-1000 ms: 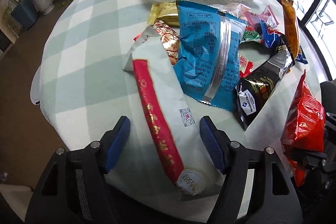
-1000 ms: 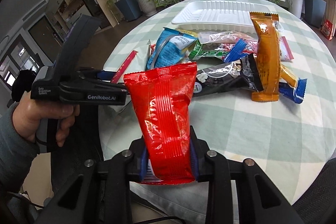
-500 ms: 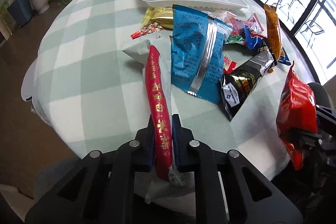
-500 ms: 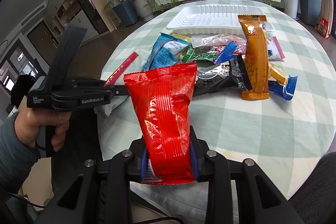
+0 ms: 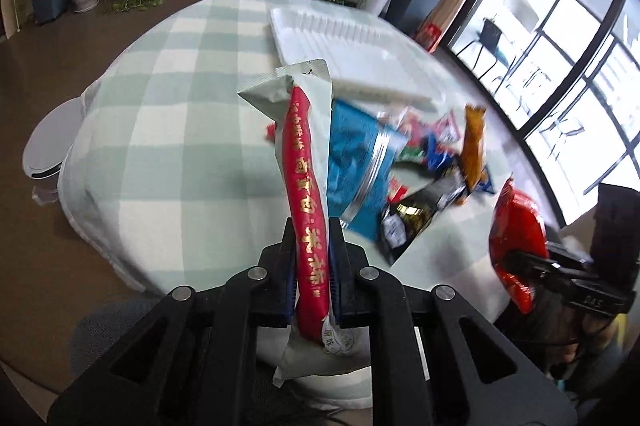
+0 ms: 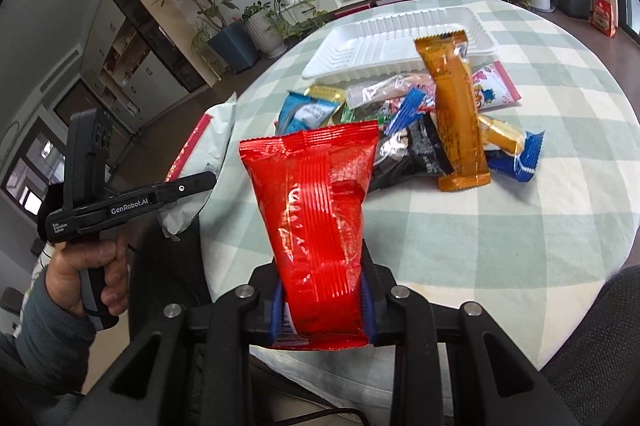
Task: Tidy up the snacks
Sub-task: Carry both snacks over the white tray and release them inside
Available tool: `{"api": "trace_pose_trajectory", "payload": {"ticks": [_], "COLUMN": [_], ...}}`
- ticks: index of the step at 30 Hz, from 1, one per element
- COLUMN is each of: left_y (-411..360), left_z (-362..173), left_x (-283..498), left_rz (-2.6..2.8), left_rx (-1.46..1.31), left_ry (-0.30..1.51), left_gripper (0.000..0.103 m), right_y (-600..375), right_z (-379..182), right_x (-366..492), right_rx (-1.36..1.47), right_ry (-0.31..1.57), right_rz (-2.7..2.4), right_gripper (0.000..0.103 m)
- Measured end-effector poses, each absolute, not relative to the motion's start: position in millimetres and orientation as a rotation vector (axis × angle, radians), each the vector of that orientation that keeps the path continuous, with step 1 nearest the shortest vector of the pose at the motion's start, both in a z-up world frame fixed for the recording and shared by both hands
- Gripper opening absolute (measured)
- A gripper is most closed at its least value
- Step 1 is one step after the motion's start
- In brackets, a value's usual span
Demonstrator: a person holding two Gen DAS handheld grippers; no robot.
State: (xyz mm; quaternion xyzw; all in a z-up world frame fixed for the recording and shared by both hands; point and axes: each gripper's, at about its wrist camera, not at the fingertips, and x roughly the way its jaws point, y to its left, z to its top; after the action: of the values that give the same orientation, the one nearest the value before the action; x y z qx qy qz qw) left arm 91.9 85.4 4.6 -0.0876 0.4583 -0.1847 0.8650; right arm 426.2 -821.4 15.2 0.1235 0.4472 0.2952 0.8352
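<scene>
**Mia:** Is the snack job almost done?

**Ben:** No, I think it has only just begun. The white tray [image 6: 404, 38] has nothing in it that I can see. Most of the snacks lie in a pile [image 6: 424, 130] on the tabletop [image 6: 520, 246], right in front of the tray.

**Mia:** What is in the pile?

**Ben:** An orange pack [image 6: 454, 110] lies on top, and its far end leans on the tray's rim. A blue bag [image 5: 352, 162] and a black pack [image 5: 420, 222] lie in front of the tray too.

**Mia:** What do the tongs do?

**Ben:** There are 2. The left tongs [image 5: 313, 266] are squeezed tight on a long grey pack with a red stripe [image 5: 304, 146]. The pack is up in the air and sticks up in front of the tray. The right tongs [image 6: 322, 310] are clamped on the bottom of a red bag [image 6: 316, 218]. That bag is up in the air too, well in front of the tray.

**Mia:** So what is left?

**Ben:** I guess these 2 snacks go to the tray, and then all the rest.
</scene>
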Motion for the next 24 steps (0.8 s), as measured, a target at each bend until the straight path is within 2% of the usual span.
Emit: {"api": "trace_pose_trajectory", "payload": {"ticks": [8,15,20,24], "left_y": [88,84,54,13], "left_z": [54,81,85,65], "left_x": [145,229,302,350], "left_rz": [-0.435,-0.429,-0.412,-0.434], "left_rx": [-0.208,-0.170,-0.101,-0.023], "left_ry": [0.860,0.836,0.871,0.939], "left_gripper": [0.011,0.011,0.011,0.011], "right_y": [-866,-929,-926,-894], "right_z": [48,73,82,75], "right_x": [467,541,616,671], "right_rx": [0.322,0.339,0.320,0.258], "right_ry": [0.887,0.854,0.892,0.963], "right_rz": [0.537,0.367,0.336,0.374], "right_gripper": [0.032,0.032,0.032,0.032]}}
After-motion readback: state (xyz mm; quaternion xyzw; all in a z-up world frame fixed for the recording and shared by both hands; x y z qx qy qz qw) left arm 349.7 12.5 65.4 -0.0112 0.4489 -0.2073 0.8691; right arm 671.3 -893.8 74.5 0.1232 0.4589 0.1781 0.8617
